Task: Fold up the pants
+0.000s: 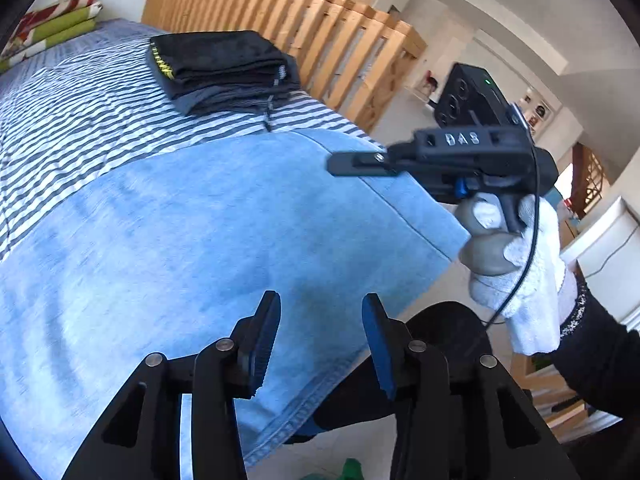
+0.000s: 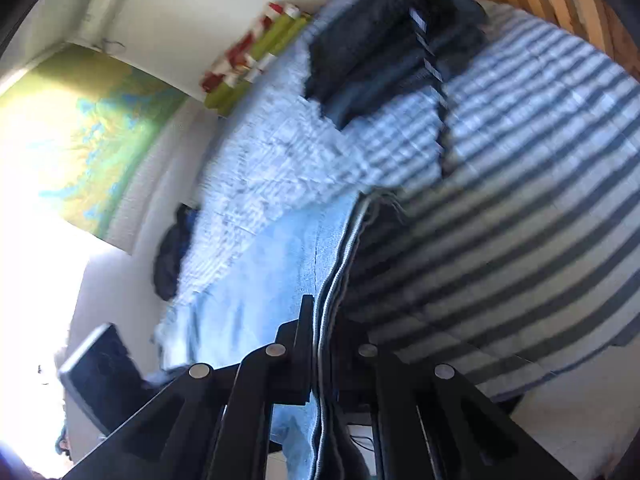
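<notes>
Light blue denim pants (image 1: 208, 232) lie spread flat on a striped bed, their hem hanging over the near edge. My left gripper (image 1: 320, 320) hovers open just above that hem, with nothing between its fingers. At the pants' right edge, a white-gloved hand (image 1: 516, 256) holds my right gripper (image 1: 340, 164). In the right wrist view, the right gripper (image 2: 326, 312) is shut on the pants' layered edge (image 2: 280, 280), which runs up between its fingers. That view is motion-blurred.
A stack of folded dark clothes (image 1: 224, 68) sits on the striped bedcover (image 1: 80, 100) beyond the pants, beside a slatted wooden bed end (image 1: 320, 28). Folded red-and-green bedding (image 1: 52, 24) lies at the far end. A black device (image 1: 468, 96) stands off the bed.
</notes>
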`<state>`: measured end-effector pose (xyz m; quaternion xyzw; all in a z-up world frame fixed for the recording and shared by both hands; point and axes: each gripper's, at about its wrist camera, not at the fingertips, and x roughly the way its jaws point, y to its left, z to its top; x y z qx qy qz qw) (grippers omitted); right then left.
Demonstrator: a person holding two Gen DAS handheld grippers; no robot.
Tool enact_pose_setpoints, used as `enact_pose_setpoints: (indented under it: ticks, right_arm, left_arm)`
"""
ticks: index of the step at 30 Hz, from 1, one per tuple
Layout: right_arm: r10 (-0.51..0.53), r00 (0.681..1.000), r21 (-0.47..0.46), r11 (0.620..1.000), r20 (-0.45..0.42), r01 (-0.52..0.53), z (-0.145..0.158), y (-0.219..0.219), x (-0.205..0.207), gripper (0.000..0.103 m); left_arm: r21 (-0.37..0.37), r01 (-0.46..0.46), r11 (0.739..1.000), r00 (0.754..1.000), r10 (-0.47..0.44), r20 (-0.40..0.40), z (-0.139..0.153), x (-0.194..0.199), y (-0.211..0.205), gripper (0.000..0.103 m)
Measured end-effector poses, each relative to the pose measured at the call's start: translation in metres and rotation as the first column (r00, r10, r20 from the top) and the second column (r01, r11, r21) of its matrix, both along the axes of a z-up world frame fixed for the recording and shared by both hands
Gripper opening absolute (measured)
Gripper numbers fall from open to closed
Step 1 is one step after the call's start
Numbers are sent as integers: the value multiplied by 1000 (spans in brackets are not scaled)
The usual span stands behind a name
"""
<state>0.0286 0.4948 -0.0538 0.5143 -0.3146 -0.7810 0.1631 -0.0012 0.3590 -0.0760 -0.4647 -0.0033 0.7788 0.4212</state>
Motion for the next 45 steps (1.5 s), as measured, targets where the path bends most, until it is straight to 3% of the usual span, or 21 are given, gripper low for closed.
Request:
enact_pose_setpoints:
  ticks: [2, 3, 8, 11, 16, 20, 22, 23, 26, 27, 29, 32, 35, 39, 42, 45]
  right_arm:
    - [-65, 983, -2, 998, 174, 67, -41, 12, -7, 6]
    - [-82, 978, -45, 995, 194, 92, -50, 17, -6, 5]
    - [-107, 983, -11, 994, 152, 110, -32, 11, -3, 5]
    - [-131, 986, -47, 990, 106, 136, -4, 7, -1, 5]
    - [-94, 994, -98, 991, -48, 89, 59, -19, -3, 5]
    - [-46, 992, -115, 993, -114, 33, 99, -60, -12, 6]
    - [-12, 990, -125, 992, -144, -6, 117, -81, -11, 6]
    - [9, 987, -120, 992, -161, -29, 127, -94, -11, 6]
    - [91, 975, -103, 988, -205, -114, 156, -146, -16, 6]
    - [125, 969, -93, 985, -214, -148, 165, -166, -18, 6]
    - [193, 955, -68, 975, -226, -213, 181, -213, -21, 6]
    - [314, 917, -9, 945, -248, -326, 200, -293, -21, 6]
    - [420, 874, 79, 907, -243, -414, 203, -380, -16, 6]
    - [529, 826, 188, 847, -195, -498, 176, -498, -6, 5]
    - [598, 788, 294, 787, -148, -542, 135, -584, 6, 6]
    - [661, 748, 342, 716, -55, -608, 77, -666, 20, 6]
  left_arm:
    - [-40, -46, 998, 998, 47, 40, -10, -13, -10, 46]
    - [-54, -65, 996, 996, 68, 63, -15, -19, -13, 46]
    - [-72, -125, 990, 989, 130, 76, -19, -33, -36, 46]
    - [-83, -182, 980, 980, 188, 71, -15, -42, -63, 46]
    - [-36, -365, 930, 927, 366, 77, 2, -39, -163, 48]
    - [-20, -540, 841, 837, 540, 85, 6, -21, -263, 53]
    - [-41, -605, 796, 788, 605, 118, -8, -11, -306, 54]
    - [-63, -615, 786, 773, 617, 145, -20, -5, -323, 54]
    - [-133, -579, 805, 767, 592, 248, -64, 5, -349, 50]
    - [-94, -589, 803, 774, 594, 221, -64, 12, -355, 50]
    - [-107, -586, 803, 777, 595, 206, -54, 20, -365, 50]
    - [-29, -639, 769, 765, 638, 88, -22, 39, -401, 56]
    - [1, -734, 679, 679, 734, 10, 1, 55, -463, 57]
    - [93, -854, 511, 513, 858, -2, 7, 78, -561, 57]
    - [131, -911, 391, 400, 915, 49, -5, 95, -628, 57]
    - [139, -946, 292, 305, 949, 85, -16, 112, -682, 57]
